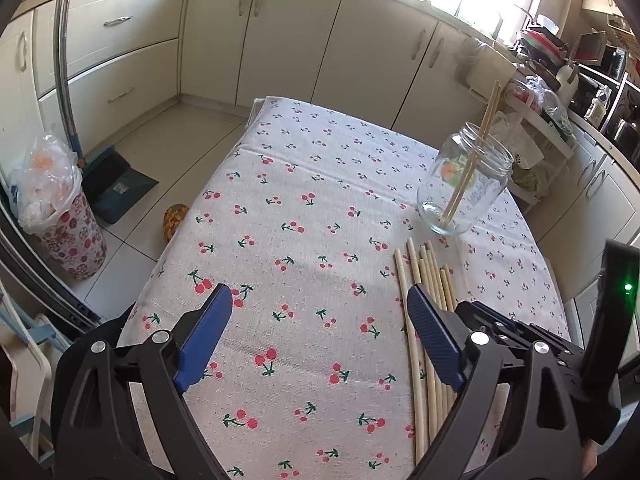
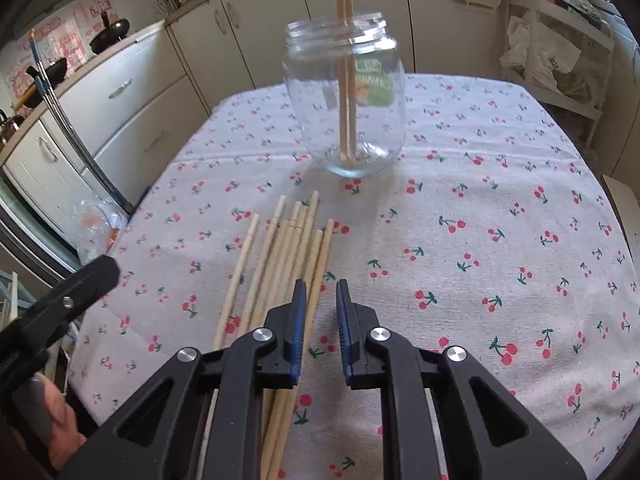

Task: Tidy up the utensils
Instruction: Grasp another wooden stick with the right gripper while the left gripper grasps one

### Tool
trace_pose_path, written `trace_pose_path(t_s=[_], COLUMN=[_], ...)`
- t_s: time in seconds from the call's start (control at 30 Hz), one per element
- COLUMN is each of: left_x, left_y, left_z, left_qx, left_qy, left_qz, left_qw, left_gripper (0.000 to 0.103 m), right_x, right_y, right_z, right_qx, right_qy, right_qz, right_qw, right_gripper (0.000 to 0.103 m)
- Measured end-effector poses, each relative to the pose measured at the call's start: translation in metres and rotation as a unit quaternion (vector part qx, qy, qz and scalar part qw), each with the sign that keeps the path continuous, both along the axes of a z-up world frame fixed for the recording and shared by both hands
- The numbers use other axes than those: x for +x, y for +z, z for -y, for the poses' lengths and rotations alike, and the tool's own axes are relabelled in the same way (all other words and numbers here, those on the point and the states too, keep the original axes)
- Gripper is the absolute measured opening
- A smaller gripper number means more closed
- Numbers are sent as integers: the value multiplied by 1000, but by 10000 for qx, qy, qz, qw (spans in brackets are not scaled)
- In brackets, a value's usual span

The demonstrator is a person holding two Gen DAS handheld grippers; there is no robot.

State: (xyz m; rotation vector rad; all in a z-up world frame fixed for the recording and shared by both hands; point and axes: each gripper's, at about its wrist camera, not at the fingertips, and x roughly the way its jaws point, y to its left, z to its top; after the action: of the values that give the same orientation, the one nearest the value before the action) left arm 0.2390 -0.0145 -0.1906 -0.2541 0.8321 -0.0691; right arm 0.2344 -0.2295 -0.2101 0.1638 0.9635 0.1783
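Observation:
A clear glass jar (image 1: 466, 184) stands upright on the cherry-print tablecloth (image 1: 304, 240) and holds two wooden chopsticks (image 1: 476, 156). It also shows in the right wrist view (image 2: 346, 96). Several loose chopsticks (image 2: 280, 264) lie side by side on the cloth in front of the jar; they show in the left wrist view too (image 1: 430, 320). My left gripper (image 1: 320, 316) is wide open and empty, just left of the loose chopsticks. My right gripper (image 2: 321, 304) is open by a narrow gap and empty, low over the near ends of the chopsticks, its left finger over them.
Cream kitchen cabinets (image 1: 280, 32) run behind the table. A floral bin with a plastic bag (image 1: 60, 216) and a dustpan (image 1: 116, 184) stand on the floor to the left. A shelf rack with bags (image 2: 556, 48) stands at the right.

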Motion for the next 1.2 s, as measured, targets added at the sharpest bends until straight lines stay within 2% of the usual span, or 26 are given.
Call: trace_pose_path(t_s=[0.1, 0.2, 0.3, 0.4, 0.57, 0.8, 1.03, 1.1, 1.2], left_x=[2, 6, 13, 23, 43, 58, 64, 66, 68], left_y=[-1, -4, -6, -9, -19, -32, -39, -39, -38], left_z=[2, 8, 17, 32, 55, 73, 76, 76, 80], left_qx=[14, 73, 209, 462, 863, 1222, 1423, 1457, 1538], left_qy=[-23, -68, -146, -303, -483, -474, -328, -312, -414], left_qz=[-33, -92, -188, -285, -482, -759, -806, -790, -706], left_qw=[10000, 9999, 9995, 9981, 9939, 9885, 9860, 9857, 9847], left_gripper=[85, 86, 86, 85, 85, 85, 82, 81, 71], right_x=[1, 4, 6, 3, -5, -5, -2, -1, 2], right_y=[-3, -2, -1, -1, -2, -2, -1, -2, -2], right_z=[-2, -9, -11, 1, 27, 34, 36, 36, 34], right_qx=[-40, -300, -582, -657, -598, -348, -230, -223, -244], right_qy=[49, 161, 316, 267, 176, 201, 239, 234, 226], right_qz=[-6, 35, 20, -1, -20, -29, -46, -35, -18], right_qw=[10000, 9994, 9978, 9975, 9981, 9992, 9994, 9995, 9994], right_gripper=[16, 16, 10, 8, 7, 7, 7, 7, 7])
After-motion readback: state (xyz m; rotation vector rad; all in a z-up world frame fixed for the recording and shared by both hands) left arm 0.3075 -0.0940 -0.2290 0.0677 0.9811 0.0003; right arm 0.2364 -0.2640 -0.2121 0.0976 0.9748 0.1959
